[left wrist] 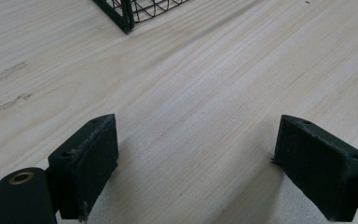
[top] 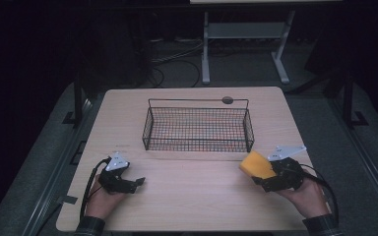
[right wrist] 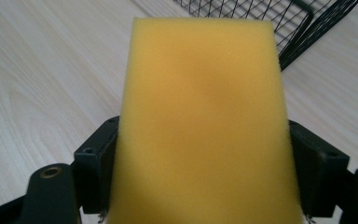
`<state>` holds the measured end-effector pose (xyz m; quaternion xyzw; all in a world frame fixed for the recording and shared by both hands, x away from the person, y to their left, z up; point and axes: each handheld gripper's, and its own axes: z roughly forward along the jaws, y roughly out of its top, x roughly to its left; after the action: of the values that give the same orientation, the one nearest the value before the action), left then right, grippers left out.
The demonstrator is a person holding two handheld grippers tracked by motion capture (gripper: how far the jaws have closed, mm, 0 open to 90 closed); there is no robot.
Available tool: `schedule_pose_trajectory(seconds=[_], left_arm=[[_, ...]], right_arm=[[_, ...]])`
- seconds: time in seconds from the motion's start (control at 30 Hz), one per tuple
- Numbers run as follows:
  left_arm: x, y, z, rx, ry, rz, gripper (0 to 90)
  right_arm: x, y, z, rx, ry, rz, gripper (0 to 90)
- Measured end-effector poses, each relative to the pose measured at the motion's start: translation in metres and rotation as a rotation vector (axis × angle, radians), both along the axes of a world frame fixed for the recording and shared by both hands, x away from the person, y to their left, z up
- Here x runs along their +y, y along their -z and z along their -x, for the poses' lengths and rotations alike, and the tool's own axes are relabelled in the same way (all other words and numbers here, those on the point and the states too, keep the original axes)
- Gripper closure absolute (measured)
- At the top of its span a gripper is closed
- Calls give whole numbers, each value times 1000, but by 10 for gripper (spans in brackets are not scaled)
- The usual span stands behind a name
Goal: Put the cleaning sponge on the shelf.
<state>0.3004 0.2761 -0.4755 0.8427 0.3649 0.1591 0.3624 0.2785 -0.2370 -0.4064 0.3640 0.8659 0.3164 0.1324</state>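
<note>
A yellow sponge (top: 257, 165) is clamped in my right gripper (top: 262, 178) at the table's right front, just off the black wire basket's (top: 198, 129) right front corner. In the right gripper view the sponge (right wrist: 204, 121) stands between both black pads (right wrist: 97, 163) and hides the gap, with the basket corner (right wrist: 303, 28) behind it. My left gripper (top: 137, 183) rests at the left front of the table, open. In the left gripper view its jaws stand wide apart over bare wood, midpoint (left wrist: 196, 163), with a basket corner (left wrist: 127, 14) ahead.
The light wooden table (top: 192, 196) has bare wood between the two hands and in front of the basket. A small dark round spot (top: 227, 100) lies behind the basket near the far edge. Beyond the table stands a white frame (top: 246, 44) on a dark floor.
</note>
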Motion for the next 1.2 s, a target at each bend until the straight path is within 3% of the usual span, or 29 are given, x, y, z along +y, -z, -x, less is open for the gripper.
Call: schedule_pose_trajectory(seconds=[0.2,0.7,1.2], left_arm=[[0,0,0,0,1,0,127],[0,0,0,3,2,-2,127],[0,0,0,3,0,1,127]], right_arm=[[-5,-10,-5,-14,6,5,229],[-10,-36,-15,-42,9,-48,229],[-9,-51,-33,-47,1,-40,228]])
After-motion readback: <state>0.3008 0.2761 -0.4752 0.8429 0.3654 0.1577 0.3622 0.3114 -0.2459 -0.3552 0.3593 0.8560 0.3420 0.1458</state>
